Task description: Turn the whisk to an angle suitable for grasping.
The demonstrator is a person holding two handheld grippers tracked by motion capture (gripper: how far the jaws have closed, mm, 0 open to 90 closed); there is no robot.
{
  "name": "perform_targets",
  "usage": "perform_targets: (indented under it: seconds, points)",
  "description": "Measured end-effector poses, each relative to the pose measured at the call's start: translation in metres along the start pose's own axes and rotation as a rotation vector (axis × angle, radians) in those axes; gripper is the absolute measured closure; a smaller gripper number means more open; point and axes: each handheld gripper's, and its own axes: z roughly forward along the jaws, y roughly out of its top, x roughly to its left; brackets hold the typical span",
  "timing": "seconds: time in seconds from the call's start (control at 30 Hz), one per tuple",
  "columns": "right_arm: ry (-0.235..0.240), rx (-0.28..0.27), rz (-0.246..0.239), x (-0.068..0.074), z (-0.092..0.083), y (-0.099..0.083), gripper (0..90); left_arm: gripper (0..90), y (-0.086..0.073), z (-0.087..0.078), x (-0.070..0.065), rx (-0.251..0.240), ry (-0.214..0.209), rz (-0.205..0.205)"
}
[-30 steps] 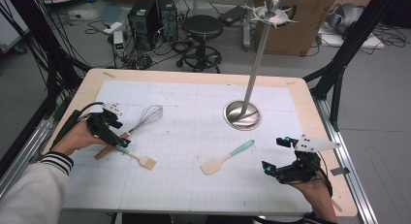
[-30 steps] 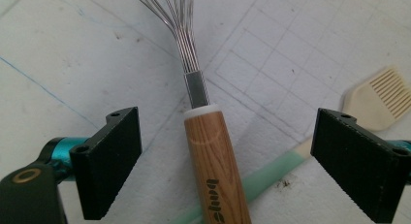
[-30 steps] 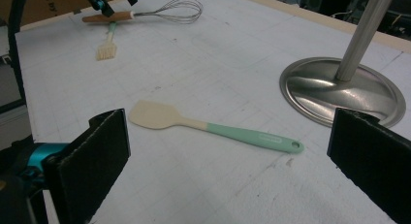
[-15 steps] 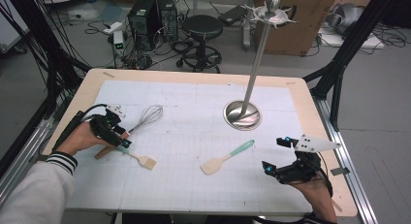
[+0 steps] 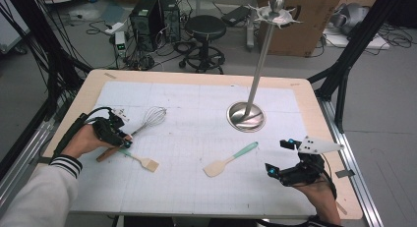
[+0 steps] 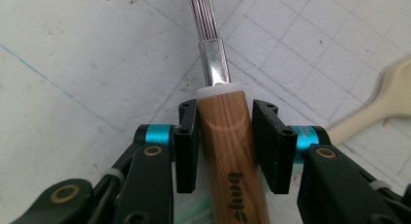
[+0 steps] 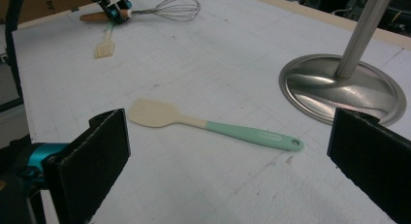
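Left gripper (image 6: pixel 225 136) straddling the wooden handle of the whisk (image 6: pixel 228 151), jaws just been closing around it; left pad looks to touch the wood, thin gap on the right pad, so not yet clamped, though hard to be sure at this angle. Step in hand, as judged: grasping the whisk by its handle near the white collar, metal neck running on past the jaws. Whisk lying flat on the gridded mat (image 5: pixel 196 114) at the table's left, wire head pointing toward the middle. Next move probably calls for finishing the squeeze square on the handle, then lifting level so the wire head clears the brush (image 5: pixel 142 160) lying just beside, its handle apparently under the whisk's. Left hand (image 5: pixel 86 140) low, resting near the mat, gripper tilted down along the handle. Right gripper (image 5: pixel 285 158) parked near the table's right edge, jaws wide apart, nothing between them, facing the mint-handled spatula (image 7: pixel 213 123) and the steel stand (image 5: pixel 246 116) beyond.
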Motion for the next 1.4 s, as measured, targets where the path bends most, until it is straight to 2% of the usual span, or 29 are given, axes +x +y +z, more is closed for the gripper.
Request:
perform_targets:
  seconds: [0.03, 0.13, 0.27, 0.43, 0.53, 0.57, 0.67, 0.9, 1.03, 1.07, 1.13, 1.3, 1.4]
  points:
    - [0.001, 0.001, 0.002, 0.000, 0.000, 0.000, 0.1, 64.6, 0.000, 0.000, -0.001, -0.009, 0.001, -0.025]
    - [0.001, 0.003, 0.004, 0.000, 0.000, 0.000, 0.1, 66.2, 0.000, 0.000, -0.001, -0.006, -0.004, -0.043]
    - [-0.002, 0.003, 0.003, 0.000, 0.000, 0.000, 0.1, 68.1, 0.001, 0.000, -0.002, 0.009, 0.010, -0.061]
    - [0.000, 0.002, 0.005, 0.000, 0.000, 0.000, 0.1, 68.4, 0.002, -0.004, -0.005, -0.001, 0.035, -0.068]
    - [-0.003, 0.000, -0.002, -0.001, 0.000, 0.001, 0.1, 68.4, 0.001, -0.013, -0.004, -0.010, 0.034, -0.052]
    - [-0.002, 0.000, -0.001, 0.000, 0.000, 0.001, 0.1, 68.5, 0.001, -0.016, -0.005, -0.026, 0.030, -0.064]
    - [-0.002, -0.004, 0.000, 0.000, -0.001, 0.001, 0.1, 68.5, 0.003, -0.031, -0.006, -0.040, 0.039, -0.036]
    - [0.000, -0.009, -0.004, 0.001, -0.001, 0.003, 0.1, 68.5, 0.016, -0.069, -0.015, -0.144, 0.056, -0.001]
    - [0.002, -0.011, -0.010, 0.002, -0.002, 0.005, 0.1, 68.5, 0.026, -0.088, -0.025, -0.179, 0.059, 0.048]
    - [0.005, -0.010, -0.013, 0.002, -0.003, 0.006, 0.1, 68.5, 0.029, -0.090, -0.027, -0.190, 0.059, 0.050]
    - [0.005, -0.014, -0.019, 0.003, -0.003, 0.006, 0.1, 68.5, 0.034, -0.097, -0.033, -0.198, 0.063, 0.086]
    - [0.011, -0.019, -0.030, 0.004, -0.005, 0.009, 0.1, 68.6, 0.049, -0.106, -0.046, -0.260, 0.013, 0.132]
    - [0.016, -0.023, -0.036, 0.006, -0.007, 0.011, 0.1, 68.6, 0.056, -0.108, -0.054, -0.280, -0.007, 0.170]
